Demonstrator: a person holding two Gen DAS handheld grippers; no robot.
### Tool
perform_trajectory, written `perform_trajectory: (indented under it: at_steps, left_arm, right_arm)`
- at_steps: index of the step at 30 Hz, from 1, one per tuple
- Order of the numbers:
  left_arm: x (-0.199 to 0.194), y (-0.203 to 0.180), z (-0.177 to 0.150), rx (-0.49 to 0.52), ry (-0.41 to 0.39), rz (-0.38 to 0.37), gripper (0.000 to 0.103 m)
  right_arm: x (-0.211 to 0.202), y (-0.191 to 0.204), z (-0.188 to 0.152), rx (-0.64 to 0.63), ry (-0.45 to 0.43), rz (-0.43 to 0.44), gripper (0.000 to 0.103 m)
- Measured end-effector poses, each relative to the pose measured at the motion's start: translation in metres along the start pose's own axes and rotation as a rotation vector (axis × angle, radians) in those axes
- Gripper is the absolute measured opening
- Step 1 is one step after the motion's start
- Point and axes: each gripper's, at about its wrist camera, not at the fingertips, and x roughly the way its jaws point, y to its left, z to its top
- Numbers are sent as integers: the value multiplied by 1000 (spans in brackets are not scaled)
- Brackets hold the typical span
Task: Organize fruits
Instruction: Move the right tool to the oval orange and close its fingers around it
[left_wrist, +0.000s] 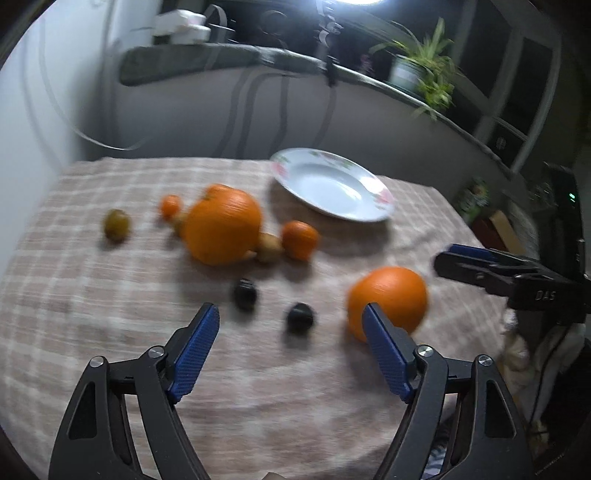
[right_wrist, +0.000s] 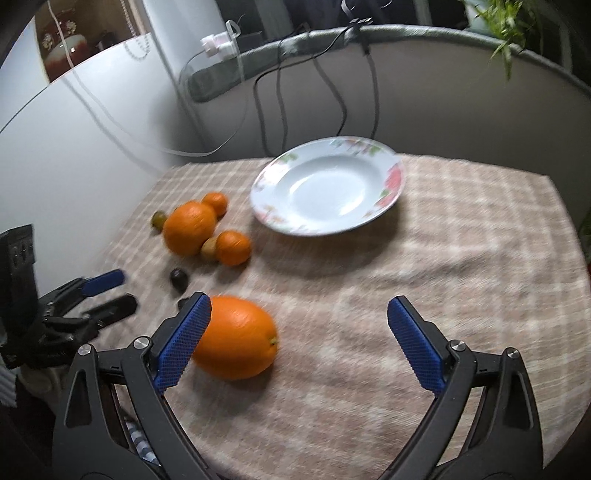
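Note:
An empty white flowered plate (left_wrist: 332, 184) (right_wrist: 325, 188) sits at the back of the checked cloth. One big orange (left_wrist: 388, 301) (right_wrist: 234, 338) lies near the front. A second big orange (left_wrist: 221, 225) (right_wrist: 189, 228) lies in a cluster with small tangerines (left_wrist: 300, 239) (right_wrist: 233, 247), a kiwi (left_wrist: 269, 247) and a green fruit (left_wrist: 116, 224). Two dark plums (left_wrist: 245, 293) (left_wrist: 300, 317) lie in front. My left gripper (left_wrist: 291, 317) is open above the plums. My right gripper (right_wrist: 299, 314) is open, its left finger beside the near orange.
The right gripper also shows in the left wrist view (left_wrist: 480, 266), the left gripper in the right wrist view (right_wrist: 107, 291). A padded bench back with cables (right_wrist: 332, 92) stands behind the table. A potted plant (left_wrist: 424, 70) stands on a ledge.

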Motion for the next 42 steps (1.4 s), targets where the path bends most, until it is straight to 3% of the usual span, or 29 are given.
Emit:
perform_trajectory:
  at_steps: [2,10,15,30,34,42]
  left_arm:
    - [4,-7,0,5,18,-42,72]
    - [12,-28,-5,60,81,-150,70]
    - [20,-35,-7,86,117,-174,70]
    - [45,-39,-4,87,165,-216,66]
    - [47,-41,-3,91,167,-222,66]
    - [52,-47,-3,110,186,-231,62]
  right_arm:
    - [4,2,-2,3,23,33,99]
    - [16,1,-5,51,81,132,99]
    - [23,5,-9,46,125,183,99]
    - [44,16,-7,11,178,208,99]
    - [50,14,-8,19,198,214,89]
    - [52,12,-10,36,217,258,80]
